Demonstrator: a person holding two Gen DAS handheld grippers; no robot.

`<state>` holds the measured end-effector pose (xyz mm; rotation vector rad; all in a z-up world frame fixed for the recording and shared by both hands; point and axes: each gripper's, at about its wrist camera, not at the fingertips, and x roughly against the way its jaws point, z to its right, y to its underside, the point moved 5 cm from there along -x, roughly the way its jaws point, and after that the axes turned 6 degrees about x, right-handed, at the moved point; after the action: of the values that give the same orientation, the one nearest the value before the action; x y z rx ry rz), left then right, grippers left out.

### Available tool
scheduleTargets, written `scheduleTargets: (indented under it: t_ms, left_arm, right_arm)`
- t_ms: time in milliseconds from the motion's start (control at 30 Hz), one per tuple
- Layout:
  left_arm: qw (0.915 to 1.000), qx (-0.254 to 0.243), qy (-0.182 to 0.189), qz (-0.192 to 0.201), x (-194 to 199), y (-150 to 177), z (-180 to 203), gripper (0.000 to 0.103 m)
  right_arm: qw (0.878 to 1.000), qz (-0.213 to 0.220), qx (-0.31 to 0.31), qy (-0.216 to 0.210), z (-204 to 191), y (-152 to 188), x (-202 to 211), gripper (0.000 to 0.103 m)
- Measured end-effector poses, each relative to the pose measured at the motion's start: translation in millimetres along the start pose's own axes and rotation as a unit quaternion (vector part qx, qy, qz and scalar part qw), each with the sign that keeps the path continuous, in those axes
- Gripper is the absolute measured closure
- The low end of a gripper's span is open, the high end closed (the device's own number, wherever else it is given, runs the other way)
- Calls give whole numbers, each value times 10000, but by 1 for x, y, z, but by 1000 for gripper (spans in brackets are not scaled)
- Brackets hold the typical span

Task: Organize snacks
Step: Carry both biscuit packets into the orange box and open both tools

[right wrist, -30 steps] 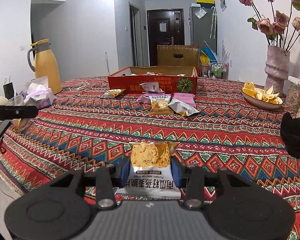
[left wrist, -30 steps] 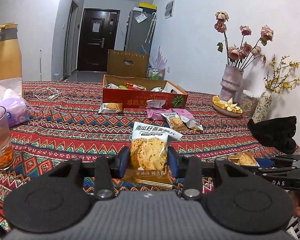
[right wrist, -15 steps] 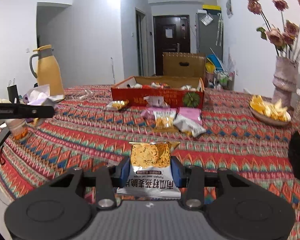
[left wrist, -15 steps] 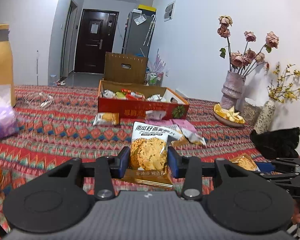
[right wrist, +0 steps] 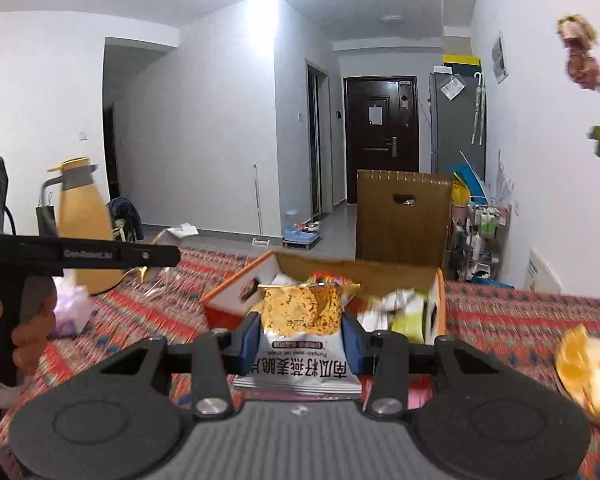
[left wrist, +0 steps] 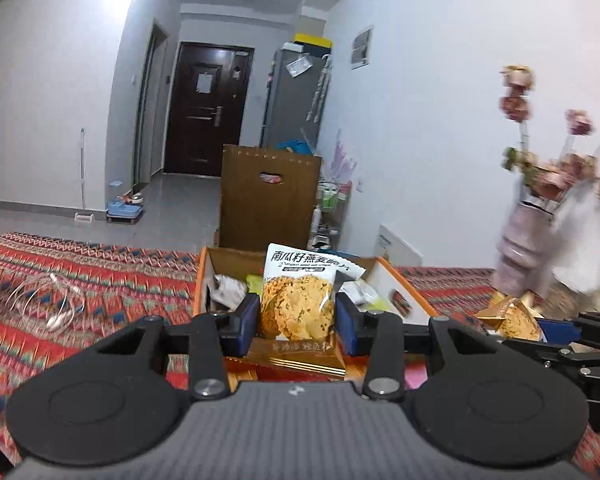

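Left gripper [left wrist: 296,316] pinching a crisp packet [left wrist: 298,300], right gripper [right wrist: 300,336] pinching its own inverted packet [right wrist: 300,340], both tilted slightly downward

Patterned tablecloth [left wrist: 112,276] carries orange snack box [right wrist: 236,300], yellow jug [right wrist: 86,224] (left), coiled cable [left wrist: 48,300].

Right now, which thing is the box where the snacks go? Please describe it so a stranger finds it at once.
Look at the table with the red patterned cloth. At its far edge, before a brown chair back, stands the open cardboard box. Unlike the loose things around it, it has orange sides and is filled with snack packets.
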<state>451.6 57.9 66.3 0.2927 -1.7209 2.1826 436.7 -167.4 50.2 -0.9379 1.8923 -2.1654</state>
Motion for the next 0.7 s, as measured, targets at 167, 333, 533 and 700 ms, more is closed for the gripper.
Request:
scheduleTargets:
  t_ms: [167, 333, 533, 700]
  left_arm:
    - [9981, 299, -196, -505, -82, -5, -28, 62]
    - [9954, 166, -494, -807, -139, 11, -43, 62]
    - [9930, 231, -492, -1048, -176, 26, -53, 61]
    - [9939, 101, -519, -969, -182, 32, -53, 41]
  right_arm:
    - [9972, -207, -720, -11, 47, -12, -80, 61]
    - [9934, -584, -805, 565, 89, 3, -142, 61]
    - [9883, -986, -735, 907, 106, 26, -188, 61]
    - [9876, -1015, -577, 1045, 104, 37, -198, 41]
